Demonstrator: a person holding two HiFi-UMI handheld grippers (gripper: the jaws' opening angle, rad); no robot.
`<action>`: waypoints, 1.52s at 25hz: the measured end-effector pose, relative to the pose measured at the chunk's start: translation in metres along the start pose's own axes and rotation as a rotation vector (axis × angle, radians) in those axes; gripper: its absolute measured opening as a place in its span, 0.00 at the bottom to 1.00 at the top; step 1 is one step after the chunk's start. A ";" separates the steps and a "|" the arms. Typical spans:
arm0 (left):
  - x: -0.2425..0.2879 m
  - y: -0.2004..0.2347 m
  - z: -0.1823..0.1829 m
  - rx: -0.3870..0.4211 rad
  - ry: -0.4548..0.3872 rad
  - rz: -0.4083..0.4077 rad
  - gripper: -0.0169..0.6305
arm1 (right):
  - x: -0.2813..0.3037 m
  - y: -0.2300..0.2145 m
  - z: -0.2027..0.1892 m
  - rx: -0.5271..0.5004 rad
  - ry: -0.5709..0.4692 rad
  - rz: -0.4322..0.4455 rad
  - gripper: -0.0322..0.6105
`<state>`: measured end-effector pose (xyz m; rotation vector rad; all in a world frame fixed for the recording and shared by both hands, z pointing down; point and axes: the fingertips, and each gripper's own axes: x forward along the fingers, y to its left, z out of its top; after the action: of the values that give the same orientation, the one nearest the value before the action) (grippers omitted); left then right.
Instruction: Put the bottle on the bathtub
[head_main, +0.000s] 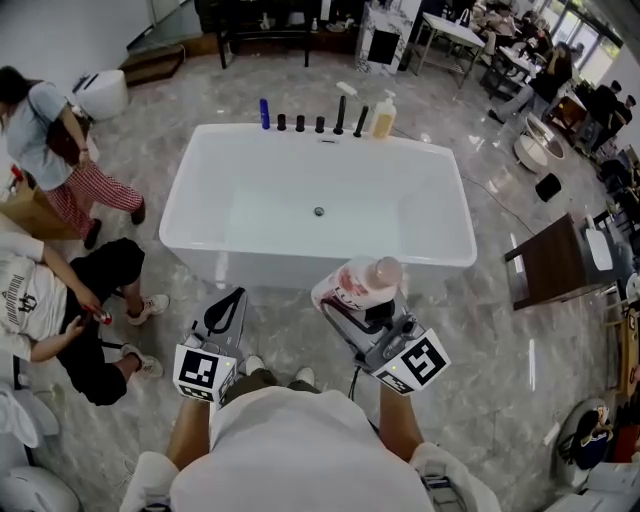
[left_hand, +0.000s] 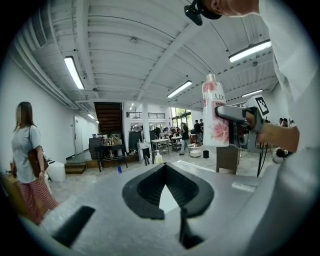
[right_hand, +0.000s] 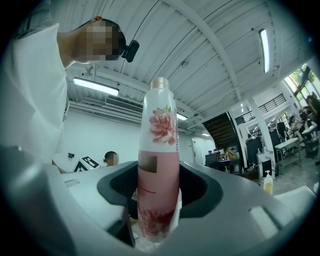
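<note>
A pink and white bottle (head_main: 364, 282) with a flower print stands upright between the jaws of my right gripper (head_main: 366, 302), which is shut on its lower body. The right gripper view shows the bottle (right_hand: 159, 160) rising from the jaws, its top uncapped. It is held just in front of the near rim of the white bathtub (head_main: 300, 263), at about my waist. My left gripper (head_main: 230, 302) hovers to the left of the bottle, shut with nothing in it. From the left gripper view the bottle (left_hand: 214, 117) shows up high at the right.
On the tub's far rim stand a blue bottle (head_main: 264, 113), black tap fittings (head_main: 320, 123) and a yellow soap dispenser (head_main: 383, 117). Two people (head_main: 50, 140) are at the left of the tub. A brown side table (head_main: 555, 262) stands at the right.
</note>
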<state>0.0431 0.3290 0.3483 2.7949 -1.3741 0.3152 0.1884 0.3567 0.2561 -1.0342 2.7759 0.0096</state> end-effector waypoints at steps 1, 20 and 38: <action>-0.001 0.001 -0.001 -0.003 0.003 0.006 0.04 | 0.001 0.000 -0.002 -0.003 0.006 0.000 0.44; 0.031 -0.048 0.024 0.049 -0.005 0.049 0.04 | -0.057 -0.048 -0.011 0.046 -0.041 0.005 0.44; 0.073 -0.010 0.016 0.047 -0.027 -0.022 0.04 | -0.010 -0.063 -0.022 0.020 -0.027 -0.004 0.44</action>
<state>0.0977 0.2763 0.3467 2.8604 -1.3582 0.3143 0.2328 0.3141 0.2833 -1.0276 2.7444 -0.0050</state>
